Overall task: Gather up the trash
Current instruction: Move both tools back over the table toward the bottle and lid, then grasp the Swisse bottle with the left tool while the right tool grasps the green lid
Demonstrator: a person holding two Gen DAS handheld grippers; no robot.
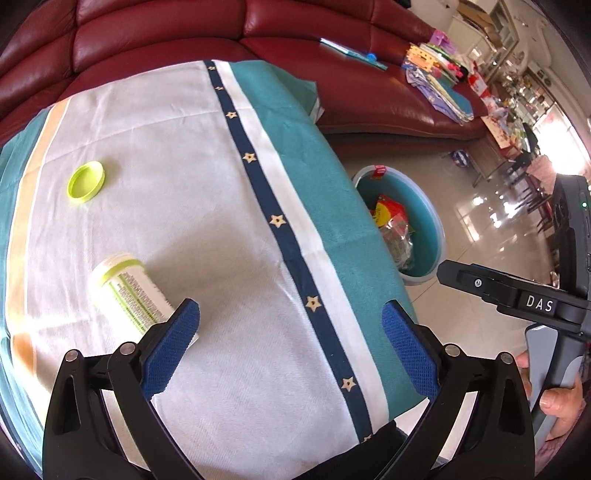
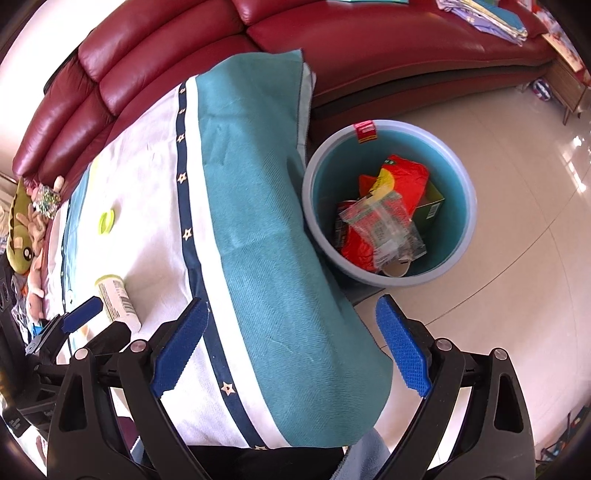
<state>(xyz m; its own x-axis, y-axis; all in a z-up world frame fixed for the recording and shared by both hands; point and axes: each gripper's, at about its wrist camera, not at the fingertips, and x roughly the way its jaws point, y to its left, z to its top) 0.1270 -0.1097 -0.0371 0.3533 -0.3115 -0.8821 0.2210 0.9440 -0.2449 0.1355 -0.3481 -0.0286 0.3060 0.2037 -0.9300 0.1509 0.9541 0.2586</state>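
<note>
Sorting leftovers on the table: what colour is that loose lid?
Lime green; the lid shows best in the left wrist view.

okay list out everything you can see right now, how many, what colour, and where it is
Bottle: one, white with lime-green label, lying on its side on the cloth, next to the left gripper's finger.
Lid: one, lime green, on the cloth beyond the bottle.
Tablecloth: one, white with teal, navy starred and pale orange stripes, covering the table.
Bin: one, teal inside with a grey rim, on the floor beside the table.
Wrappers: several, red, yellow and clear, inside the bin.
Sofa: one, dark red leather, behind the table.
Plush toys: a few, green and tan, at the table's far left.
Left gripper: black, blue fingers, open.
Right gripper: black, blue fingers, open.
</note>
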